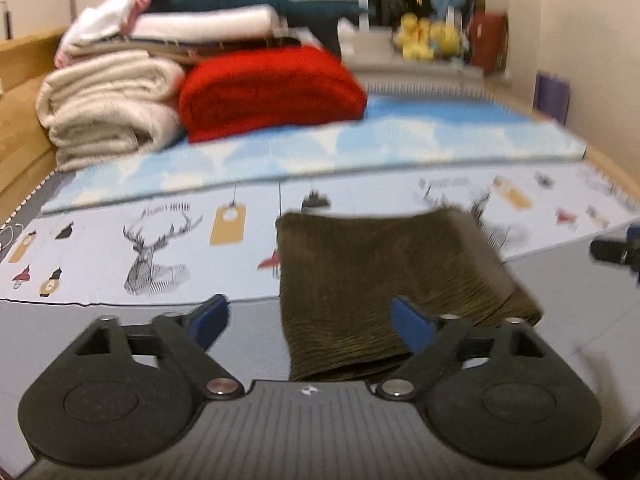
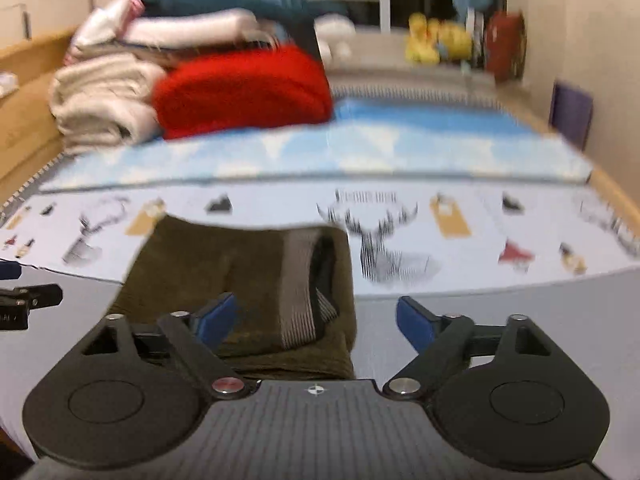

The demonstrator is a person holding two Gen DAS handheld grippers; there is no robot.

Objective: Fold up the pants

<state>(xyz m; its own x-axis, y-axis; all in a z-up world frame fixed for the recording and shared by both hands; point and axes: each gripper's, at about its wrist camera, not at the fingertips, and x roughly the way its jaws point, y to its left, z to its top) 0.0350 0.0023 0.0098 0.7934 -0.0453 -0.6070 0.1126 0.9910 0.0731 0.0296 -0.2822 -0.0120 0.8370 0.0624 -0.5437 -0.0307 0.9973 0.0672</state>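
Note:
Dark olive corduroy pants (image 1: 380,276) lie folded into a compact rectangle on the bed. In the right wrist view the pants (image 2: 224,280) show a grey striped lining at their right edge. My left gripper (image 1: 310,318) is open and empty, hovering at the near left corner of the pants. My right gripper (image 2: 316,318) is open and empty, hovering at the near right corner of the pants. The tip of the right gripper shows at the left wrist view's right edge (image 1: 616,250). The tip of the left gripper shows at the right wrist view's left edge (image 2: 24,300).
A sheet with deer prints (image 1: 156,248) covers the bed, with a blue cloud-print mat (image 1: 360,136) behind it. A red blanket (image 1: 272,88) and a stack of cream and white linens (image 1: 108,96) sit at the back left. A wooden frame (image 1: 16,128) edges the bed.

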